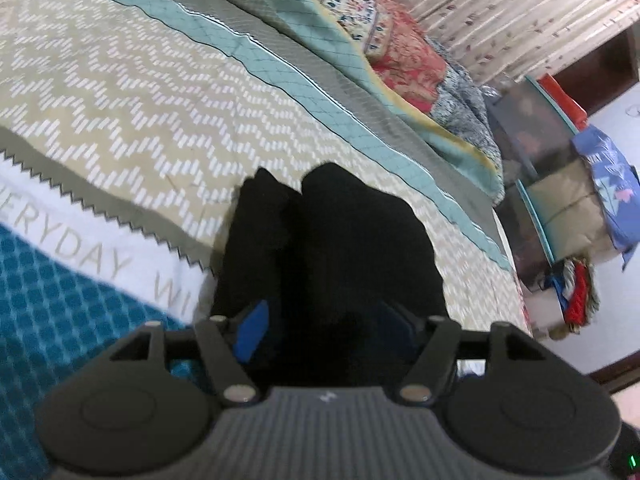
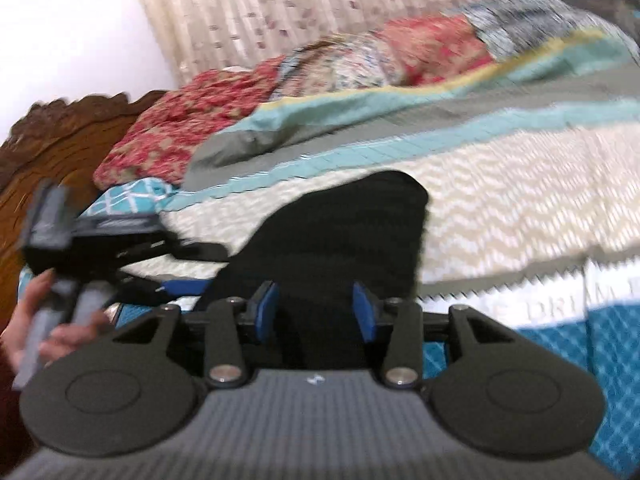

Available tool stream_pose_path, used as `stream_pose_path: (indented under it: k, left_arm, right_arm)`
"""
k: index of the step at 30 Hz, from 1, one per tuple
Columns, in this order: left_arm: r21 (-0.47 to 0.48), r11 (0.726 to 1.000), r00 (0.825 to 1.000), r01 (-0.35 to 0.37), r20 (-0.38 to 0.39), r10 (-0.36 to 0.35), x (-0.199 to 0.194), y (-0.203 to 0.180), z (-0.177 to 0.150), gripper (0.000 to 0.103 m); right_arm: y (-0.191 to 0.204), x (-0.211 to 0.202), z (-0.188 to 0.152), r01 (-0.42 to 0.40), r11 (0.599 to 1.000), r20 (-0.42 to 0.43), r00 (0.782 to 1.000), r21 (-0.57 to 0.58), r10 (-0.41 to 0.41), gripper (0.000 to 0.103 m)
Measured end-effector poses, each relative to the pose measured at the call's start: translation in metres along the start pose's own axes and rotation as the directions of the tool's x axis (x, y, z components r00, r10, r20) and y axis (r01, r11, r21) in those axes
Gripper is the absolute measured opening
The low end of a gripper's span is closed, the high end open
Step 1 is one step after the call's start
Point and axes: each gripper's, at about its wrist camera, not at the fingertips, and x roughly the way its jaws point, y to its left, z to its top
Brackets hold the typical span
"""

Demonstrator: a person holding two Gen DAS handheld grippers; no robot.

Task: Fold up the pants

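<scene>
Nearest you, both sets of jaws stand released, with black pants (image 1: 332,248) cloth lying between the blue pads. Your left gripper (image 1: 320,328) and right gripper (image 2: 316,312) both sit over the pants' near end. The folded pants run lengthwise away from you, across the bedspread (image 1: 120,100) toward the bed's far edge.

Both wrist cameras look forward and downward, close over the bed (image 1: 120,92). Each frames the black pants (image 1: 332,240) between its fingers; the right view, somewhat blurred, faces the headboard (image 2: 60,136).
</scene>
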Motion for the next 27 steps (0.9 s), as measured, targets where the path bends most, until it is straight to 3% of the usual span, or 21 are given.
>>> stream_pose_path:
  k: [5, 7, 8, 10, 12, 15, 17, 20, 23, 26, 27]
  left_arm:
    - [0.023, 1.0, 1.0, 0.019, -0.019, -0.019, -0.002, -0.011, -0.019, 0.062]
    - [0.049, 0.999, 1.0, 0.007, -0.028, -0.005, 0.004, -0.016, -0.022, 0.045]
    - [0.068, 0.998, 0.999, 0.0, -0.036, 0.002, 0.007, -0.019, -0.023, 0.01]
    - [0.075, 0.997, 1.0, -0.026, -0.014, 0.027, 0.004, -0.022, -0.024, 0.009]
    - [0.11, 0.993, 0.998, -0.038, 0.056, 0.032, -0.016, -0.029, -0.023, 0.009]
    - [0.124, 0.992, 0.993, -0.034, 0.117, 0.019, -0.047, -0.032, -0.021, 0.009]
    - [0.131, 0.988, 0.988, -0.082, 0.138, 0.064, -0.059, -0.029, -0.026, 0.009]
    - [0.092, 0.982, 0.983, -0.166, 0.1, 0.157, -0.055, -0.006, -0.042, 0.009]
    - [0.018, 0.978, 0.978, -0.209, 0.028, 0.208, -0.033, 0.017, -0.055, 0.011]
    - [0.029, 0.972, 0.971, -0.234, 0.055, 0.232, -0.031, 0.011, -0.056, 0.018]
    - [0.041, 0.971, 0.97, -0.237, 0.066, 0.234, -0.032, 0.006, -0.054, 0.026]
  right_arm:
    - [-0.014, 0.016, -0.001, 0.027, 0.995, -0.043, 0.999, 0.093, -0.023, 0.047]
    - [-0.013, 0.014, -0.002, 0.026, 0.994, -0.049, 0.999, 0.107, -0.021, 0.046]
    - [-0.011, 0.015, -0.002, 0.027, 0.994, -0.056, 0.998, 0.106, -0.022, 0.047]
    - [-0.006, 0.017, -0.002, 0.029, 0.994, -0.066, 0.998, 0.103, -0.022, 0.046]
    - [0.0, 0.014, -0.001, 0.028, 0.997, -0.06, 0.998, 0.079, -0.023, 0.046]
    - [0.021, 0.013, 0.0, -0.009, 1.0, -0.039, 0.999, -0.012, 0.008, 0.046]
    - [0.035, 0.017, -0.003, -0.033, 0.997, -0.052, 0.998, -0.067, 0.03, 0.046]
    - [0.045, 0.033, -0.013, -0.044, 0.994, -0.128, 0.991, -0.101, 0.03, 0.045]
    - [0.039, 0.056, -0.029, -0.013, 0.998, -0.249, 0.968, -0.059, -0.002, 0.045]
    - [0.036, 0.055, -0.034, -0.021, 0.999, -0.262, 0.965, -0.041, 0.01, 0.045]
    - [0.038, 0.052, -0.031, -0.024, 0.998, -0.254, 0.967, -0.055, 0.009, 0.045]
